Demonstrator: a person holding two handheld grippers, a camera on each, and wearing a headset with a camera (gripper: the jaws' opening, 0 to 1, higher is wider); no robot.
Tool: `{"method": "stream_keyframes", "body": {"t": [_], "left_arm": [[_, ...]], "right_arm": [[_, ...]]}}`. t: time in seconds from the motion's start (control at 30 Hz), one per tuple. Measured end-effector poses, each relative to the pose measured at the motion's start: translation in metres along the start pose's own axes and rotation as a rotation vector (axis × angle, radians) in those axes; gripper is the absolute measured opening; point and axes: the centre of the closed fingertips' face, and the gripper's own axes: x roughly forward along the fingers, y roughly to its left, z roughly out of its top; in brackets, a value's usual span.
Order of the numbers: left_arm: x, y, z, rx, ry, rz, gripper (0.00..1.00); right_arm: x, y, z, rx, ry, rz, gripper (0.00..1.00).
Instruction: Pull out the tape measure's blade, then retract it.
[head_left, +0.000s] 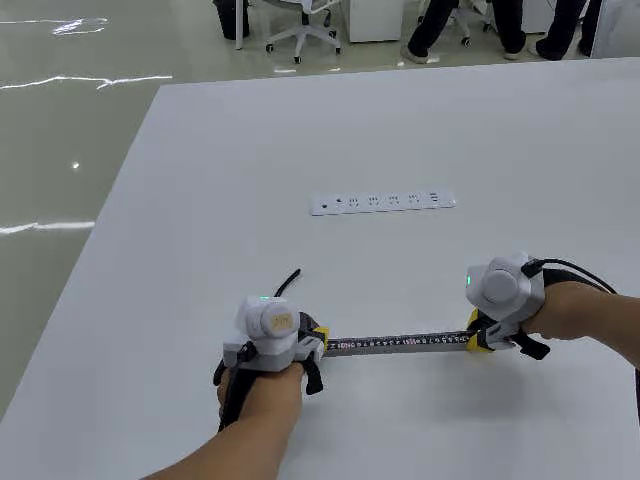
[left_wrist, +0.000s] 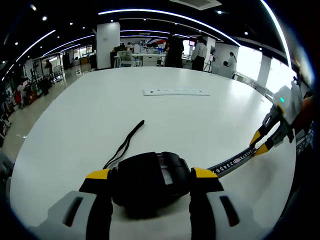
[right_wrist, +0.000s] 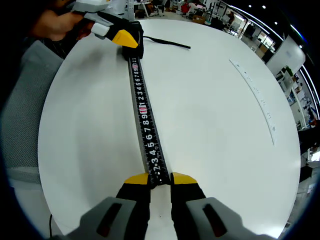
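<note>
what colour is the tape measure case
Black; the tape measure case shows best in the left gripper view.

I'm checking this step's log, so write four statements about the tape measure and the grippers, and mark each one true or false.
1. The left gripper is shut on the black tape measure case. True.
2. The blade is fully wound into the case. False: it is stretched out over the table between the two grippers, and the right gripper has its fingers shut on the free end.
3. The power strip lies across the blade. False: it lies apart from the blade, farther out on the white table.
4. The black strap lies loose on the table beyond the case. True.
</note>
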Motion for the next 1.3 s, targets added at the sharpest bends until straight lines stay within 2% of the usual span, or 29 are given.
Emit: {"method": "stream_keyframes", "body": {"t": [0.83, 1.3], "left_arm": [[0.002, 0.001, 0.001, 0.018, 0.011, -0.034, 0.57], [0.003, 0.001, 0.001, 0.026, 0.013, -0.046, 0.57]], "right_arm": [[0.002, 0.001, 0.006, -0.001, 0.005, 0.010, 0.14], [0.005, 0.002, 0.019, -0.012, -0.007, 0.016, 0.14]]}}
